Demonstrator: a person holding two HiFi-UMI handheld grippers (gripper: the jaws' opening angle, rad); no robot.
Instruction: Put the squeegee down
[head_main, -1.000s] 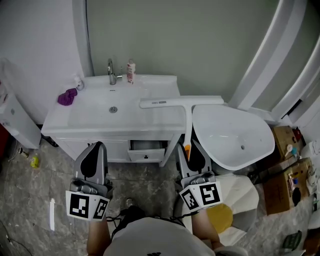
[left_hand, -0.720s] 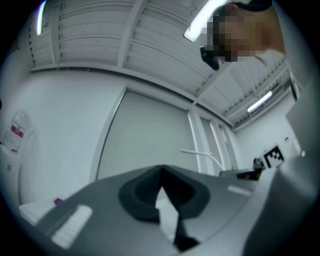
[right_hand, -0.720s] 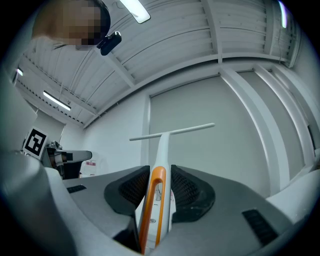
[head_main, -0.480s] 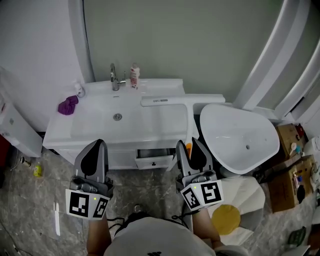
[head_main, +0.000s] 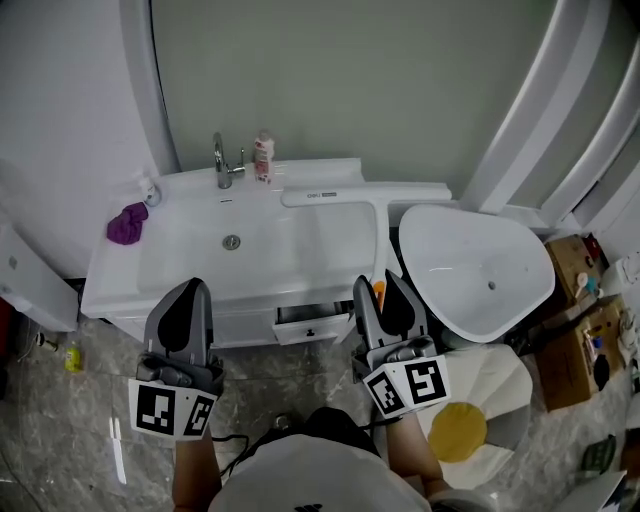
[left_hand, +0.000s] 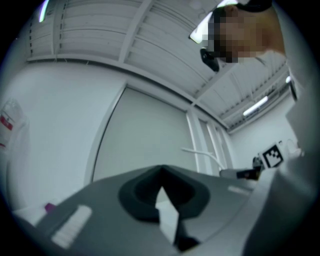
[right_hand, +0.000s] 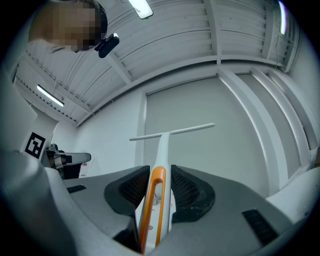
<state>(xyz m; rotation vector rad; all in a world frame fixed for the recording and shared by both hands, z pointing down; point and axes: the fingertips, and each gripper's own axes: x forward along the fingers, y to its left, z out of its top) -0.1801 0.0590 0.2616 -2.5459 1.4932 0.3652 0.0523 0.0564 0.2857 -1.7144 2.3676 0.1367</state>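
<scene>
The right gripper (head_main: 381, 293) is clamped on the orange handle of the squeegee (head_main: 362, 193), with the blade out over the right end of the vanity top (head_main: 150, 275). The left gripper (head_main: 187, 298) is closed and empty. Let go here, I reckon the overhanging handle tips it off the front edge.

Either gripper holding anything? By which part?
Right gripper grips the squeegee by its orange-trimmed handle, with the blade end pointing away. Left gripper holds nothing.

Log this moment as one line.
right gripper: shut on squeegee handle | left gripper: shut, empty | squeegee: blade toward washbasin, not yet set down
</scene>
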